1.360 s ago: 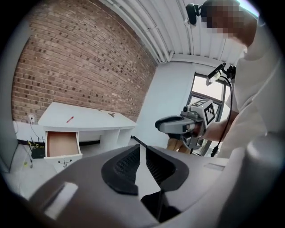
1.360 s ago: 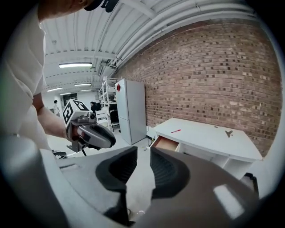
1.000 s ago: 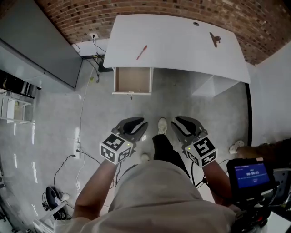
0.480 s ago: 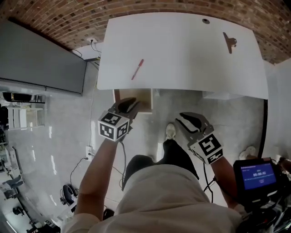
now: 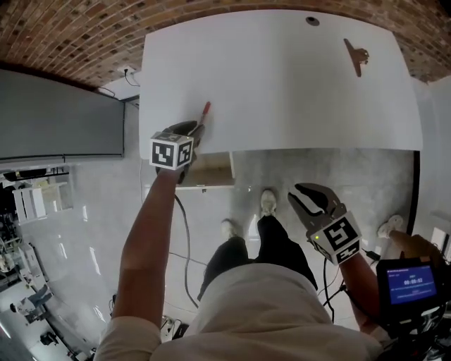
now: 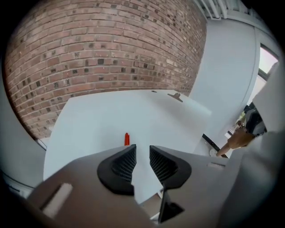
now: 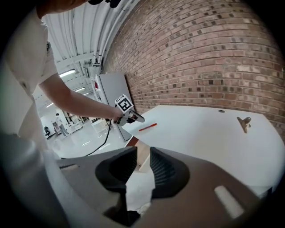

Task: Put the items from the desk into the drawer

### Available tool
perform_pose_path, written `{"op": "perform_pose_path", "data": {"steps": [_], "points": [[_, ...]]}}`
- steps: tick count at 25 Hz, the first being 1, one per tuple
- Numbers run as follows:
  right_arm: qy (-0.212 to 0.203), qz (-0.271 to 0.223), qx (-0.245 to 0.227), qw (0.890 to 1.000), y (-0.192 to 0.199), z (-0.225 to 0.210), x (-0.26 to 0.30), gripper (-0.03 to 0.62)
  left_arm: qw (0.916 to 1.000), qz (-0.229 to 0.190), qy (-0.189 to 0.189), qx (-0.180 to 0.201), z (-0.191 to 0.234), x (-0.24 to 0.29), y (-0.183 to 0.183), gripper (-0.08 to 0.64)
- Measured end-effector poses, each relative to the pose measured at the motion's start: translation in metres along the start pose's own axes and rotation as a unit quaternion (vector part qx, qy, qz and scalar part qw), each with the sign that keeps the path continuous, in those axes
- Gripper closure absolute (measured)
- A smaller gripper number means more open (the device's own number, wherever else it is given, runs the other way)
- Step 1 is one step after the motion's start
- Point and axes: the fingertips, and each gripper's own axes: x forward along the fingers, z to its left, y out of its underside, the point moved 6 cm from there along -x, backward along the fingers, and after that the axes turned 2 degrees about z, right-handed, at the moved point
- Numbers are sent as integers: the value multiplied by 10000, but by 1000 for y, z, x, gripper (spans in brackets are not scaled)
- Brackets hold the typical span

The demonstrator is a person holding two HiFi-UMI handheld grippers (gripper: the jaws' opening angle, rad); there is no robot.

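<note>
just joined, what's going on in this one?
A person at a white desk holds a gripper in each hand. The left gripper is out over the desk's near edge, right by the red pen, jaws apart with nothing between them. The right gripper hangs low by the person's legs, open and empty. The drawer under the desk is open. A brown clip-like item lies untouched at the far right.

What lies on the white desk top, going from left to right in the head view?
In order: thin red pen → small dark round hole → brown clip.
</note>
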Motion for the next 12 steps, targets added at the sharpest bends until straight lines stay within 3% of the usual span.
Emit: {"op": "perform_pose_path", "data": {"steps": [8,12], "points": [[171,140,386,9990,13,-6,13,511,9964,836,-20,110,42,52,2,457],[185,171,520,9983,16,-8,19,511,9947,1028,44,74,48,68,6,449]]}}
